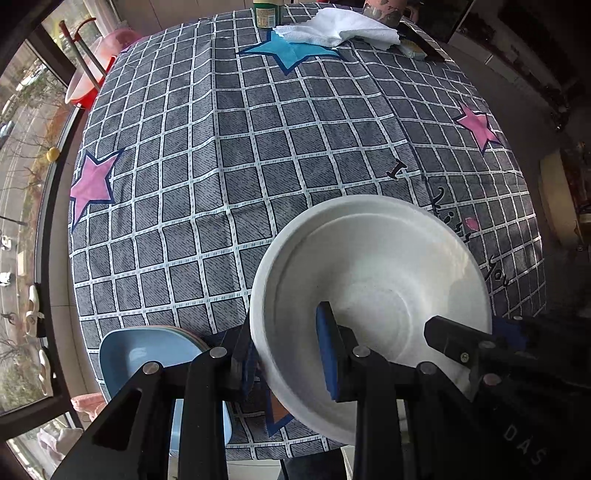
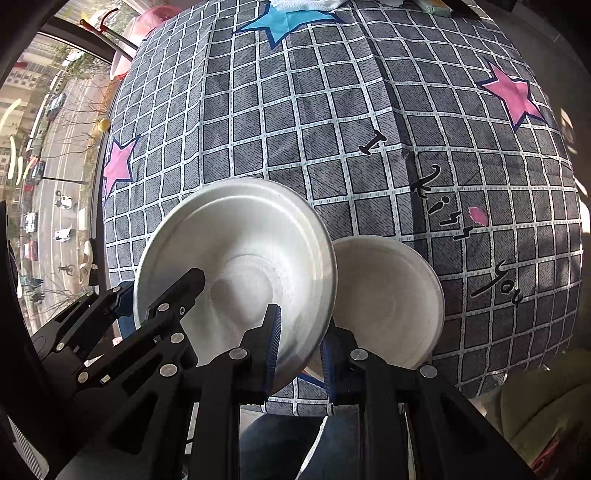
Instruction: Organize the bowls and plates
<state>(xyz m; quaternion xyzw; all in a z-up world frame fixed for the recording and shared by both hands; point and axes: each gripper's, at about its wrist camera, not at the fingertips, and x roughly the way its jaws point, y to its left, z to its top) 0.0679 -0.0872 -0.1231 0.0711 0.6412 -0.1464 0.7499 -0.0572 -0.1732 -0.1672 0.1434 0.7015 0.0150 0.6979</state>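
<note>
A large white bowl (image 1: 373, 280) is held tilted above the table's near edge; it also shows in the right wrist view (image 2: 240, 236). My left gripper (image 1: 288, 358) straddles its left rim, one blue pad inside, one outside. My right gripper (image 2: 299, 350) straddles its right rim the same way, and its finger shows in the left wrist view (image 1: 454, 339). A smaller white bowl (image 2: 391, 299) sits on the table just right of the large one. A stack of shallow dishes with a light blue one on top (image 1: 147, 354) sits at the near left edge.
The table wears a grey checked cloth (image 1: 258, 147) with pink and blue stars. At the far edge lie a white towel (image 1: 343, 27), a green jar (image 1: 267, 13) and a dark flat object (image 1: 421, 40). A window runs along the left side.
</note>
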